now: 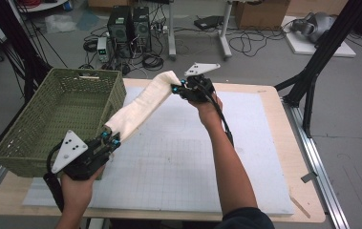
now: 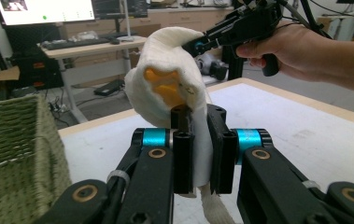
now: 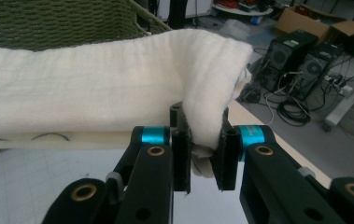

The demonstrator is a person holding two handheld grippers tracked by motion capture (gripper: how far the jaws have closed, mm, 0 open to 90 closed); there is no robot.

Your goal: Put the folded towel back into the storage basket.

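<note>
Above the white gridded mat, a cream cloth hangs stretched in the air between the two grippers, folded lengthwise into a long soft band. Its weave looks loose and slightly fuzzy, like a thin towel or gauze. In the left gripper view an orange-yellow printed patch shows in a fold of the fabric.

The left gripper, low and near the person, has its black jaws pinching the near end of the cloth, with a tail of fabric hanging below them. The right gripper, held higher and farther across the table, has its jaws clamped on the far end, where the cloth bunches into a rounded, folded corner. Both grippers are matte black with bright blue collars at the jaw pivots and brass-coloured rivets, and each carries a grey three-cornered plate on top.

Just left of the cloth stands a green woven basket, rectangular, with an open lattice wall and a thick rim. It sits on the left part of the table, overlapping the mat.

The table is pale wood with a rounded edge. Beyond it, a grey floor holds two black computer towers, tangles of cable, cardboard boxes and white desk legs, with black frame struts rising at the right.
</note>
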